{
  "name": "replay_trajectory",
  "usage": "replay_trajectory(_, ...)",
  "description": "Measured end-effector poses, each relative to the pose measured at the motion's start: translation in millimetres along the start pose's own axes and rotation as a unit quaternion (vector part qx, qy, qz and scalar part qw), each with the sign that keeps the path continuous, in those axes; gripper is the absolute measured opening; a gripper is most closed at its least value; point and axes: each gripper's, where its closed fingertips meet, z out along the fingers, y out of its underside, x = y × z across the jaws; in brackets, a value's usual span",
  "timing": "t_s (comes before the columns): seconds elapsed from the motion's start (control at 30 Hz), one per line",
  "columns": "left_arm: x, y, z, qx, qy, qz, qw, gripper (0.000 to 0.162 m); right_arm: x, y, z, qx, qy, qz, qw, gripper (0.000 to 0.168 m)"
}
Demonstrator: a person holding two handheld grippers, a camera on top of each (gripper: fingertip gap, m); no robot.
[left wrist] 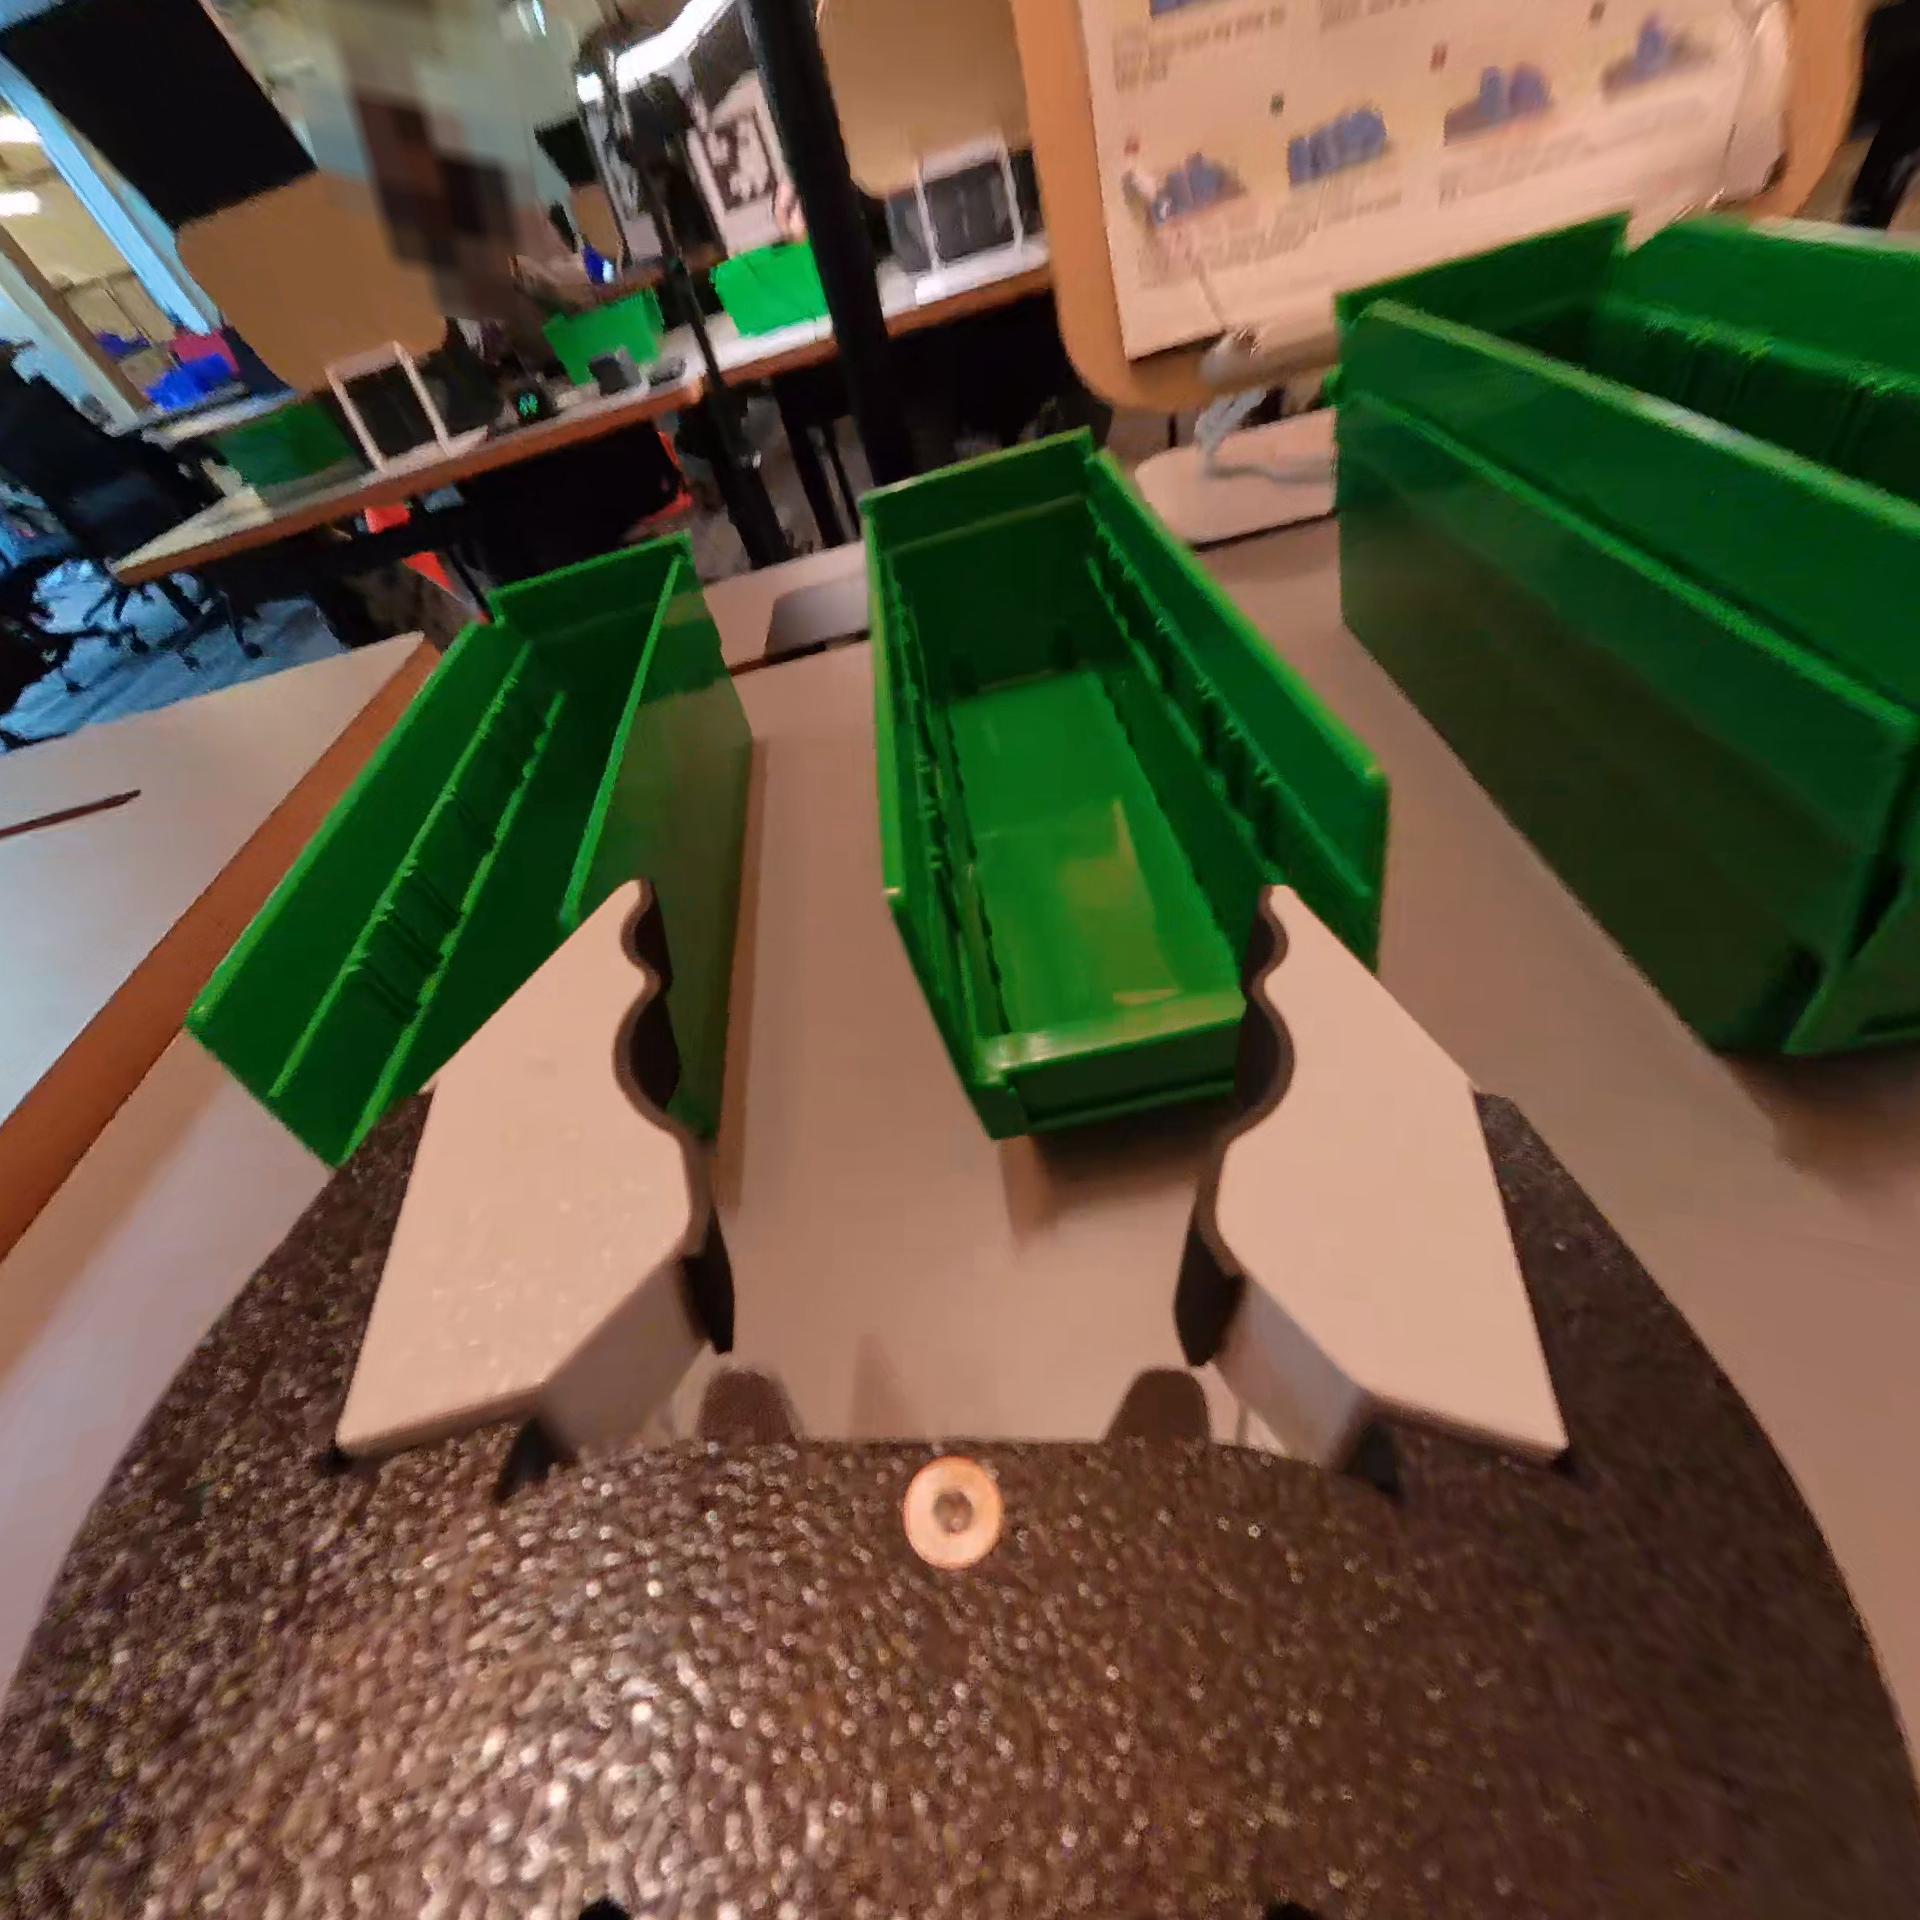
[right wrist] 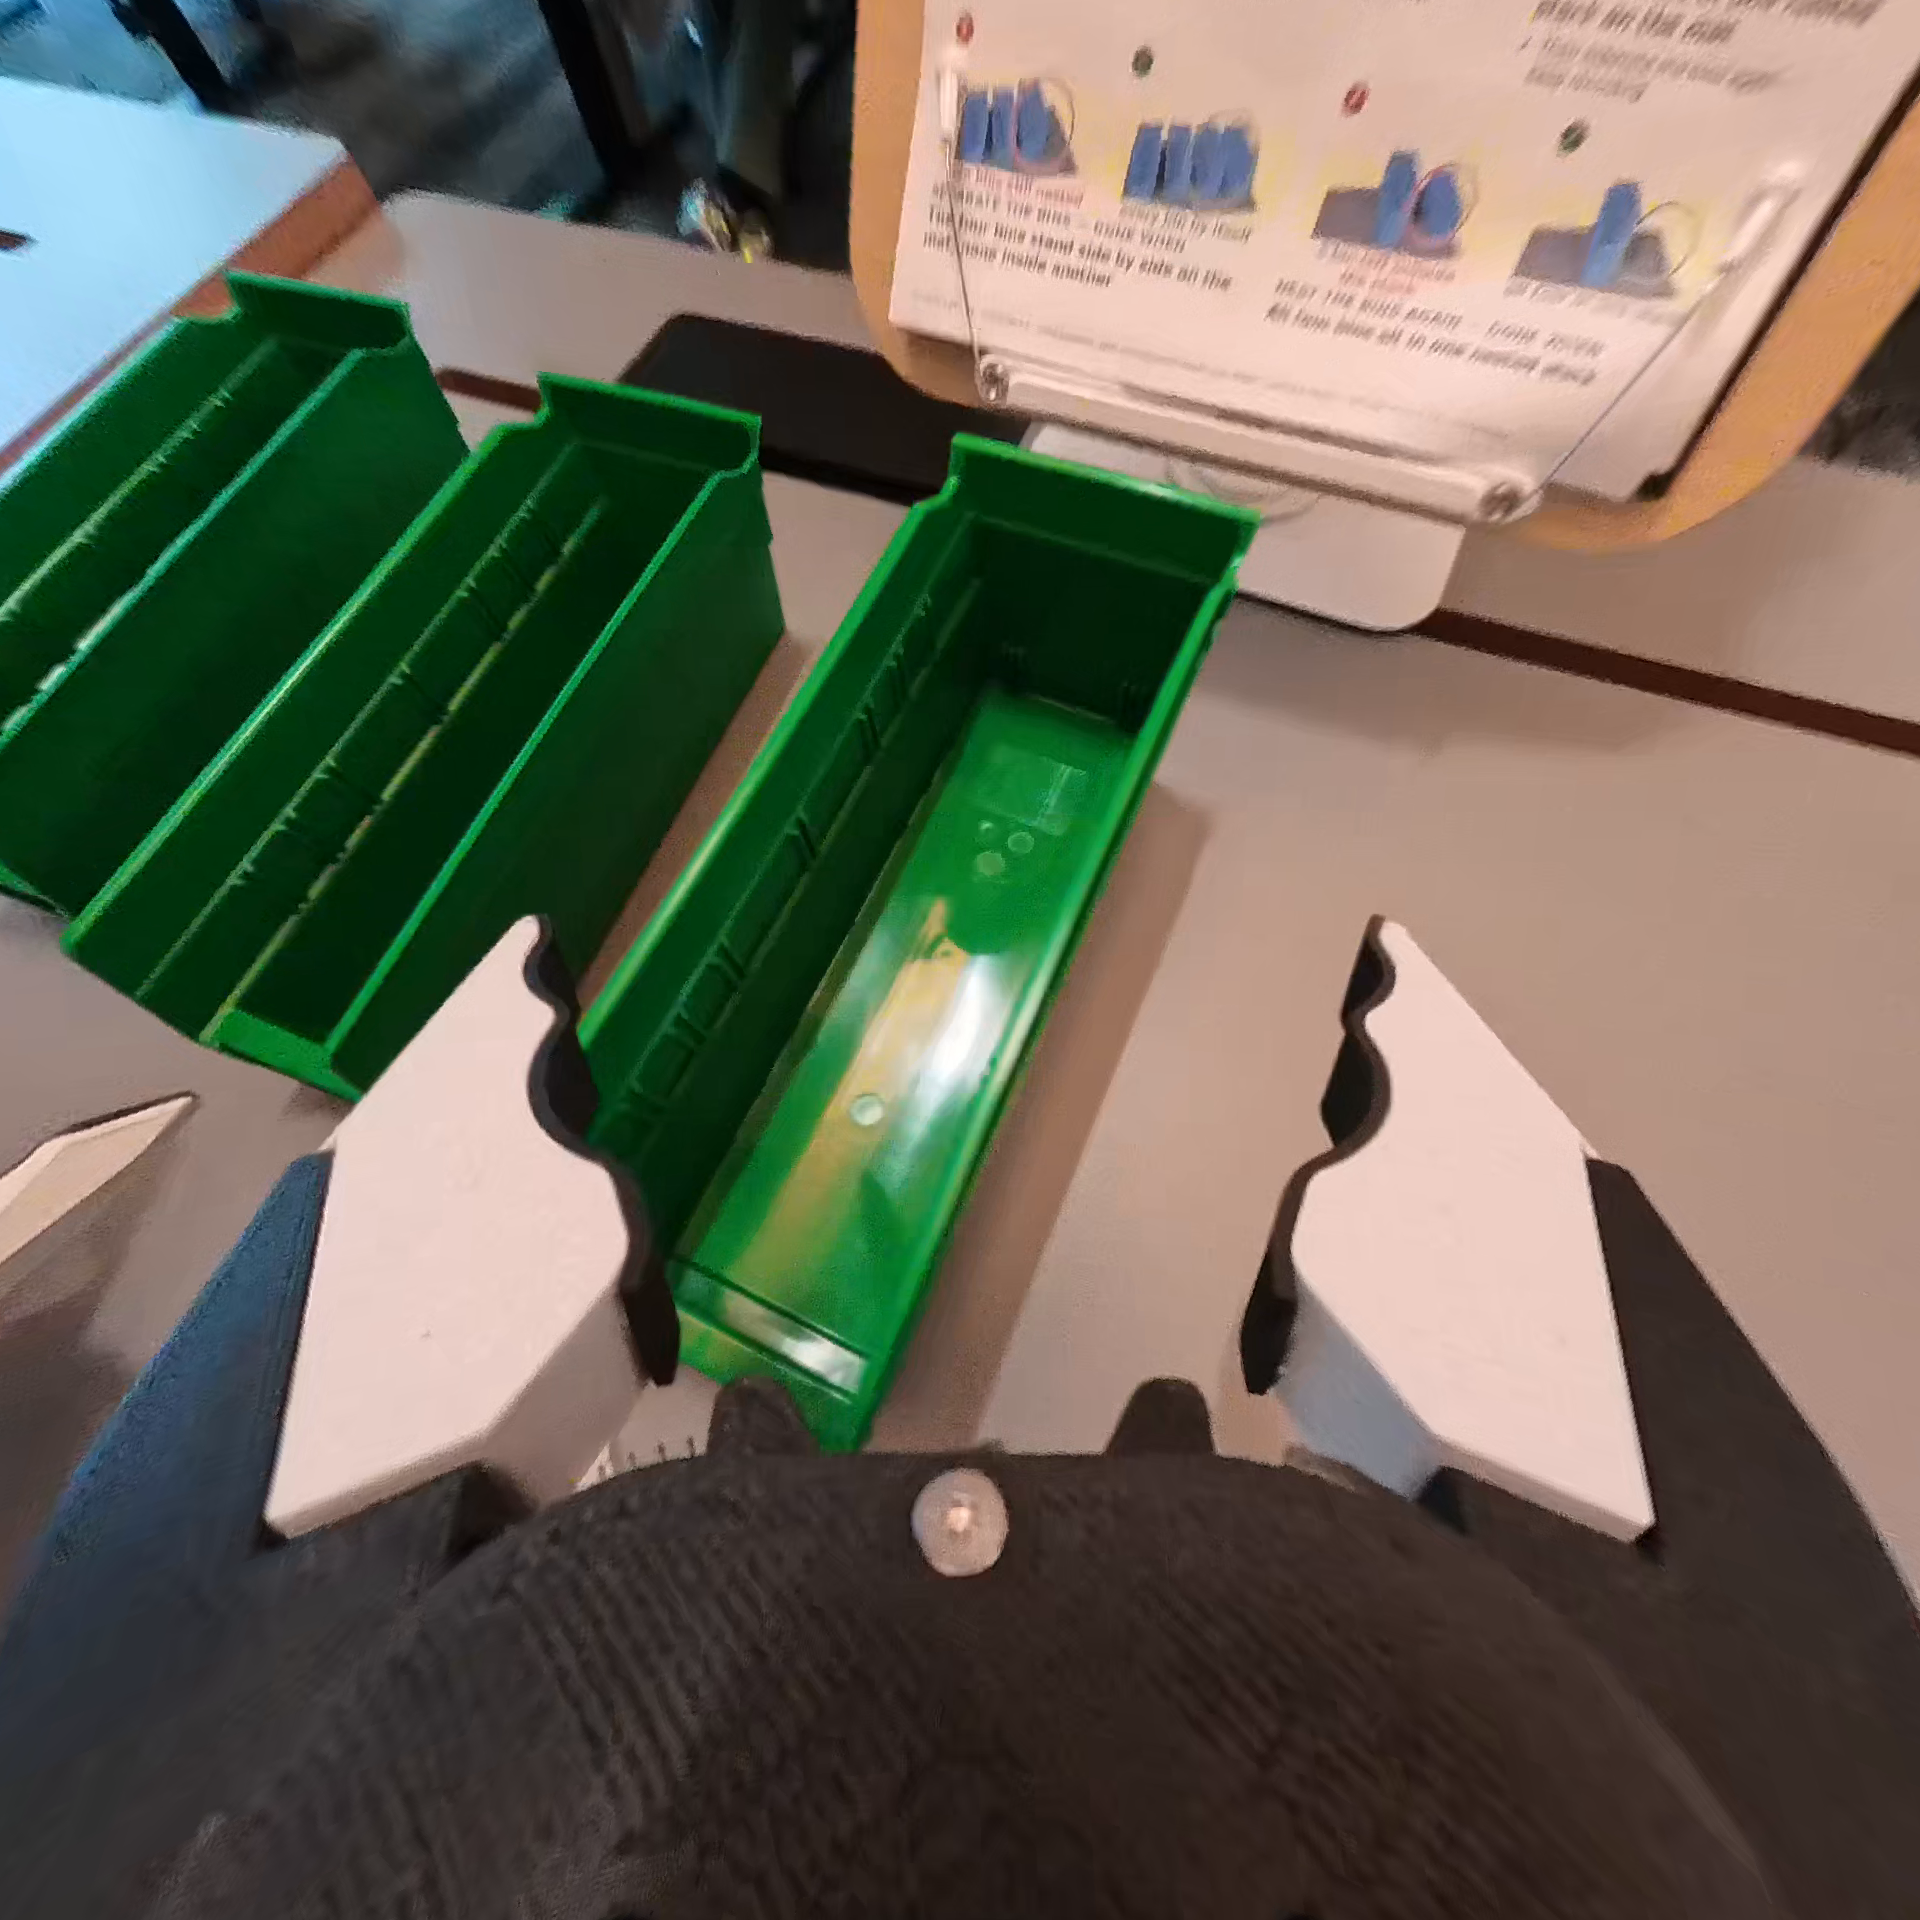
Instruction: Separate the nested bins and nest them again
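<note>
Between parted jaws of right gripper (right wrist: pixel 961 1153), green bin (right wrist: pixel 914 966), unheld

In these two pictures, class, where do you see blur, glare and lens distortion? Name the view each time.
Left wrist view: the large green bin at right and the poster are smeared; straight table edges bow, a wide-angle effect. Right wrist view: glare streaks the floor of the nearest bin; the instruction board is soft; both grippers' jaws stand open.

A grey table (right wrist: pixel 1455 883) is seen bearing three long green bins side by side, apart: left (right wrist: pixel 156 582), middle (right wrist: pixel 436 748), right (right wrist: pixel 935 935). A white-based instruction board stand (right wrist: pixel 1340 571) is set behind them.
</note>
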Motion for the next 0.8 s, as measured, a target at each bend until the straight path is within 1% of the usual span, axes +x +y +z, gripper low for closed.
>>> replay_trajectory(0.03, -8, 2, 1, -0.014, -0.008, -0.004, 1.000, 0.108, -5, 1, 10, -0.023, 0.000, 0.009, 1.000, 0.141)
replay_trajectory(0.1, -16, 4, 3, -0.018, -0.004, -0.037, 0.999, 0.107, -6, 8, 30, -0.074, 0.020, 0.032, 0.997, 0.137)
replay_trajectory(0.17, -12, 6, 6, -0.016, 0.025, -0.081, 0.996, 0.106, -15, 14, 45, -0.119, 0.016, 0.049, 0.992, 0.128)
replay_trajectory(0.2, -8, 9, 8, -0.021, 0.042, -0.096, 0.994, 0.107, -13, 16, 51, -0.132, 0.029, 0.047, 0.990, 0.123)
replay_trajectory(0.27, -2, 15, 10, -0.036, 0.066, -0.110, 0.991, 0.107, -1, 20, 58, -0.157, 0.079, 0.061, 0.983, 0.124)
replay_trajectory(0.33, 0, 19, 12, -0.049, 0.075, -0.112, 0.990, 0.107, -4, 22, 65, -0.173, 0.080, 0.076, 0.979, 0.123)
replay_trajectory(0.4, 3, 22, 13, -0.055, 0.085, -0.110, 0.989, 0.107, -9, 23, 72, -0.172, 0.080, 0.102, 0.977, 0.123)
replay_trajectory(0.43, 5, 22, 13, -0.057, 0.090, -0.110, 0.988, 0.107, -17, 24, 76, -0.174, 0.068, 0.114, 0.976, 0.123)
replay_trajectory(0.47, 6, 23, 13, -0.059, 0.094, -0.113, 0.987, 0.107, -20, 24, 79, -0.177, 0.072, 0.113, 0.975, 0.135)
replay_trajectory(0.5, 7, 23, 13, -0.059, 0.098, -0.116, 0.987, 0.107, -21, 25, 80, -0.184, 0.078, 0.098, 0.975, 0.135)
replay_trajectory(0.53, 8, 23, 13, -0.060, 0.101, -0.118, 0.986, 0.107, -17, 25, 81, -0.190, 0.093, 0.072, 0.975, 0.130)
replay_trajectory(0.57, 8, 23, 13, -0.061, 0.103, -0.120, 0.985, 0.107, -9, 25, 80, -0.194, 0.116, 0.046, 0.973, 0.119)
replay_trajectory(0.63, 8, 25, 13, -0.065, 0.108, -0.123, 0.984, 0.106, 1, 26, 77, -0.197, 0.143, 0.034, 0.969, 0.134)
replay_trajectory(0.73, 10, 27, 13, -0.073, 0.114, -0.129, 0.982, 0.105, -1, 30, 77, -0.210, 0.127, 0.060, 0.968, 0.132)
replay_trajectory(0.8, 12, 27, 13, -0.075, 0.119, -0.130, 0.981, 0.106, 1, 32, 77, -0.211, 0.126, 0.061, 0.968, 0.137)
